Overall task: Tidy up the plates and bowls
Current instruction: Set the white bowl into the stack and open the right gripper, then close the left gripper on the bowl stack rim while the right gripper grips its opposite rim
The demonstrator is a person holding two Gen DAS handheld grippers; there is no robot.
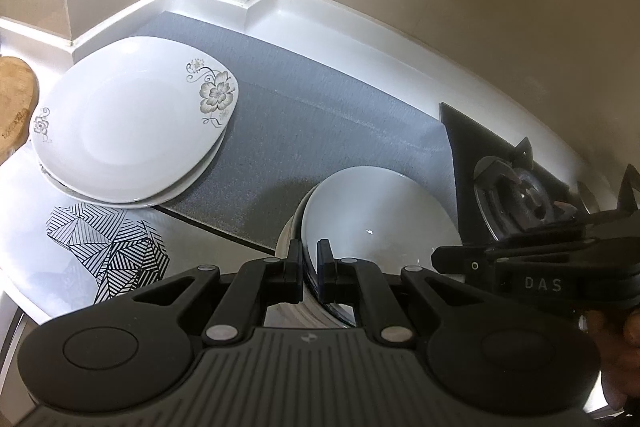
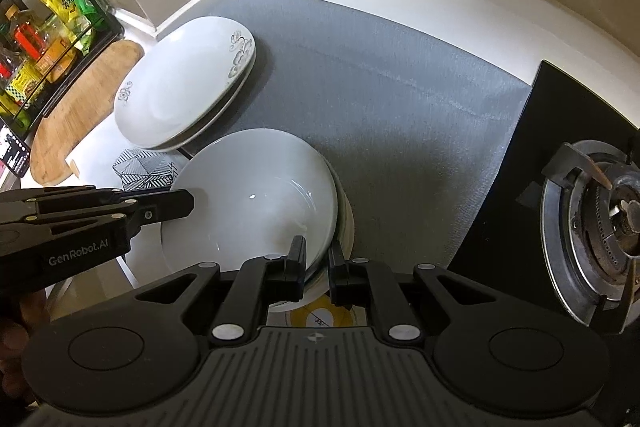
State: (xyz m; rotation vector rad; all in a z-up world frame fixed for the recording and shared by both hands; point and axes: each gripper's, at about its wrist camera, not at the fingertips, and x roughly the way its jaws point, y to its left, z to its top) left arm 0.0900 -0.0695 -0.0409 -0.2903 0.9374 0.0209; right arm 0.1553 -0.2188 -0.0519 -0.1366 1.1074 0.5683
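Note:
A stack of plain white bowls [image 1: 372,215] [image 2: 256,195] stands at the front edge of a grey mat [image 1: 320,131] [image 2: 380,87]. My left gripper [image 1: 309,267] is shut on the top bowl's rim at its left side. My right gripper [image 2: 317,267] is shut on the same bowl's rim at its near right side. The right gripper shows from the side in the left wrist view [image 1: 520,267], and the left gripper in the right wrist view [image 2: 172,205]. A stack of white square plates with grey flowers [image 1: 132,123] [image 2: 188,83] lies on the mat's left side.
A gas burner [image 1: 524,203] [image 2: 600,219] on a black hob sits to the right. A wooden board [image 1: 16,107] [image 2: 80,115] and a rack of bottles [image 2: 36,35] are to the left. A black-and-white patterned square [image 1: 112,251] [image 2: 144,169] lies near the plates. White walls meet behind.

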